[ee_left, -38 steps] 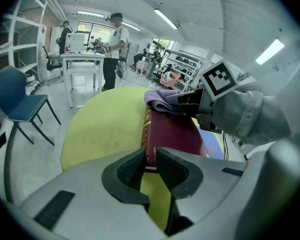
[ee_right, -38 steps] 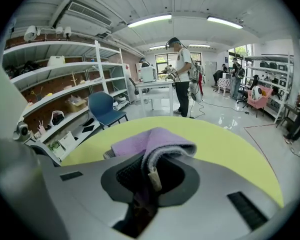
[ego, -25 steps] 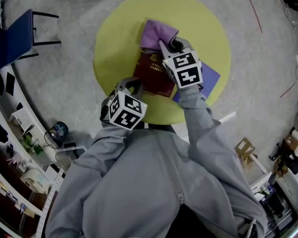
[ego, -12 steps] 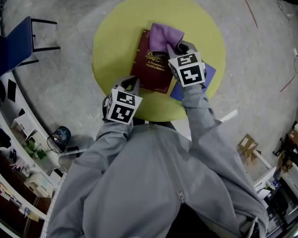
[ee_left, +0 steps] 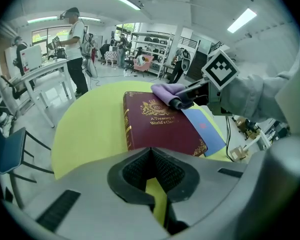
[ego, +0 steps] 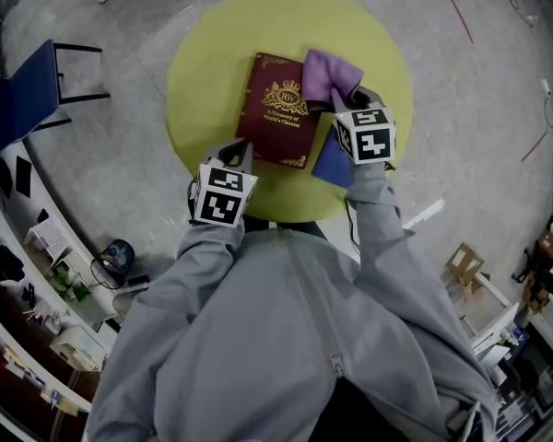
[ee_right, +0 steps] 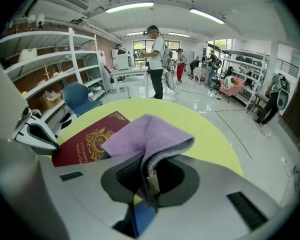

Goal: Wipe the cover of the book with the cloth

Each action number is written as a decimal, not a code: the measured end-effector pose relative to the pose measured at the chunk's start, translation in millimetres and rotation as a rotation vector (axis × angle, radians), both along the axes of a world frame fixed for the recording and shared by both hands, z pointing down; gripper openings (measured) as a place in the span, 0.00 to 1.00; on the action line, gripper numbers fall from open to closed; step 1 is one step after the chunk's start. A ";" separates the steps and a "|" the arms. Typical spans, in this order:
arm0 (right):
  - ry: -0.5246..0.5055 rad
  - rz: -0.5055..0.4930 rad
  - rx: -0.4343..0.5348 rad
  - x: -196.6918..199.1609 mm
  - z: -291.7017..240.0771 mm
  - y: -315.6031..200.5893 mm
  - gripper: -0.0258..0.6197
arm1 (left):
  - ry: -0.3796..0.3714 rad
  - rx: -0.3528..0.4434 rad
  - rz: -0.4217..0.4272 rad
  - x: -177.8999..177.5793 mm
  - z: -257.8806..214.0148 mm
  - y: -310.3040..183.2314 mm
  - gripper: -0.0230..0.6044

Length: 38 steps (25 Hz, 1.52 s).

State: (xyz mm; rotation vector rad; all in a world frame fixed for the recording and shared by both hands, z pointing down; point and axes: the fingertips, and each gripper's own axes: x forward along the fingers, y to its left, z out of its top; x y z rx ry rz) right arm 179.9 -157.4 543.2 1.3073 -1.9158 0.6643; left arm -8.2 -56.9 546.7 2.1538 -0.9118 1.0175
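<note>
Purple microfibre cloth (ego: 328,72) is clamped in right gripper (ego: 347,97) at maroon hardcover book's (ego: 276,118) right edge; left gripper (ego: 237,148) jaws are closed, empty.

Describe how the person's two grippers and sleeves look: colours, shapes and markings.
The left gripper and right gripper are grey plastic with black ridged pads. Each carries a white cube printed with black square markers. The arms wear light grey jacket sleeves.

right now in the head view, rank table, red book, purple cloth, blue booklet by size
1. table
2. red book
3. purple cloth and blue booklet: look alike, and the booklet is partly hidden
</note>
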 end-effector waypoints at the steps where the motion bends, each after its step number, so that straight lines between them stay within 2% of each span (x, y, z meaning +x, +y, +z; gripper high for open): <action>1: -0.013 0.013 0.000 1.4 1.3 0.0 0.14 | 0.003 -0.004 -0.005 0.1 -0.1 0.8 0.07; 4: -0.027 0.015 0.011 -2.5 0.4 -6.5 0.14 | 0.045 -0.041 -0.035 3.4 -3.4 7.4 0.06; 9: -0.023 -0.071 0.033 -31.0 -2.0 -29.0 0.14 | 0.147 -0.124 -0.096 10.9 -5.6 30.7 0.06; 12: -0.007 -0.120 0.053 -47.6 -8.4 -37.9 0.14 | 0.162 -0.120 -0.103 15.0 -5.1 36.7 0.06; 16: -0.024 -0.181 0.126 -70.3 -44.2 -36.4 0.14 | 0.176 -0.115 -0.113 17.7 -4.2 37.8 0.06; 19: -0.062 -0.268 0.171 -100.3 -77.0 -24.8 0.14 | 0.188 -0.117 -0.125 16.9 -4.3 37.0 0.06; 22: -0.137 -0.363 0.176 -133.7 -102.7 -5.2 0.14 | 0.192 -0.117 -0.130 17.2 -5.5 35.6 0.06; 26: -0.284 -0.451 0.096 -172.2 -106.5 27.9 0.14 | 0.191 -0.112 -0.140 17.9 -6.0 35.3 0.06; 29: -0.327 -0.483 -0.016 -188.3 -75.0 48.5 0.14 | 0.186 -0.110 -0.150 17.0 -6.2 36.0 0.06; 33: -0.311 -0.501 -0.150 -196.4 -25.4 62.7 0.14 | 0.175 -0.098 -0.160 13.8 -5.3 36.1 0.06; 38: -0.239 -0.515 -0.161 -193.2 -7.6 60.1 0.14 | 0.166 -0.084 -0.167 14.1 -3.9 35.4 0.06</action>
